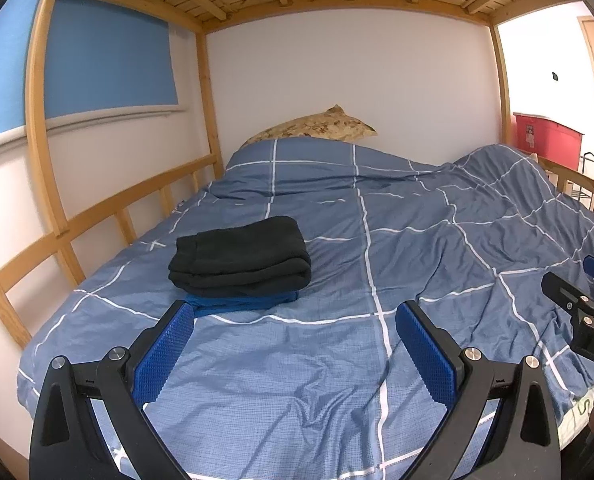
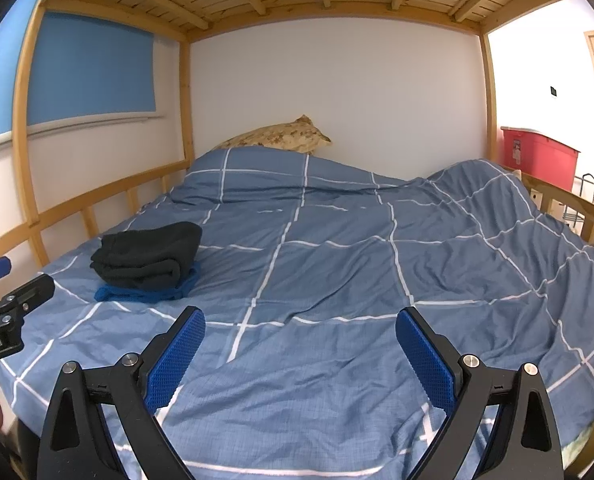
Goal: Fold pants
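both my left gripper [image 1: 295, 320] and right gripper [image 2: 301, 326] gape wide, empty; i risk toppling the folded black pants [image 1: 241, 258] off the blue garment [image 1: 241, 304] if i nudge them.

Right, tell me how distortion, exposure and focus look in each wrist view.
Left wrist view: fisheye bows the bed frame, black corners vignette, the doorway wall is overexposed, and the black folded pants stay sharp. Right wrist view: same bowing and vignette, even soft light on the duvet, no motion blur.

Checked duvet [image 1: 377, 240]; folded pants [image 1: 241, 256] atop
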A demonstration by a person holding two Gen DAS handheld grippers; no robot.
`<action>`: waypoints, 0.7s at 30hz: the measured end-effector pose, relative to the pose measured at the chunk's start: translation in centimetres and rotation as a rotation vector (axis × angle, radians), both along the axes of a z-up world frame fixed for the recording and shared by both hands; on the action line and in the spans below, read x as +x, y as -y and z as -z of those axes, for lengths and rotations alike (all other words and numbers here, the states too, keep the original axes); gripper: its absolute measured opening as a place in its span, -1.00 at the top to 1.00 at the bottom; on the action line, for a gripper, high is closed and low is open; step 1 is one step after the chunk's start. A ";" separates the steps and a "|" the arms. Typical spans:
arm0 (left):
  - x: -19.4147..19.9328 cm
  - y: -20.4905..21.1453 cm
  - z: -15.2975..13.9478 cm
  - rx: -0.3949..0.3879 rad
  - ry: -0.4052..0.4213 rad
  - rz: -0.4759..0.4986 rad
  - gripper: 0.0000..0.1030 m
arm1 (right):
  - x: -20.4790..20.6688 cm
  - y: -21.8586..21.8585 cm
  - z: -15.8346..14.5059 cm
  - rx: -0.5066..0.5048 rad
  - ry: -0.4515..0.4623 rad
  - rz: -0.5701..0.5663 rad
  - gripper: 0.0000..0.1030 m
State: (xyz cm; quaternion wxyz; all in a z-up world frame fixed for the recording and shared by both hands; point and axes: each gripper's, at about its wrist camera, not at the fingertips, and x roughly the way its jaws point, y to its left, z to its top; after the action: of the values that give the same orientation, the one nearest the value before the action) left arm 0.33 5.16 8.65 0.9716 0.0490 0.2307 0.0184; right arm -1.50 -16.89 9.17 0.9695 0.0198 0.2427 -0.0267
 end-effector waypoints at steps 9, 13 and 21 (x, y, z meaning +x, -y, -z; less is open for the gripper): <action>0.1 -0.1 0.0 -0.004 -0.002 0.000 -0.99 | 0.0 -0.1 0.0 -0.001 0.003 0.000 -0.88; 0.1 -0.3 0.0 -0.011 -0.004 -0.001 -0.99 | -0.1 -0.3 0.0 -0.001 0.005 0.003 -0.88; 0.1 -0.5 0.0 -0.019 -0.006 -0.019 -0.99 | -0.1 -0.3 0.0 -0.002 0.003 0.005 -0.88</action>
State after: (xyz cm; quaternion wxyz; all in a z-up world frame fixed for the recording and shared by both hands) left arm 0.44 5.62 8.61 0.9712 0.0374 0.2341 0.0250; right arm -1.64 -16.60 9.18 0.9699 0.0197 0.2410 -0.0295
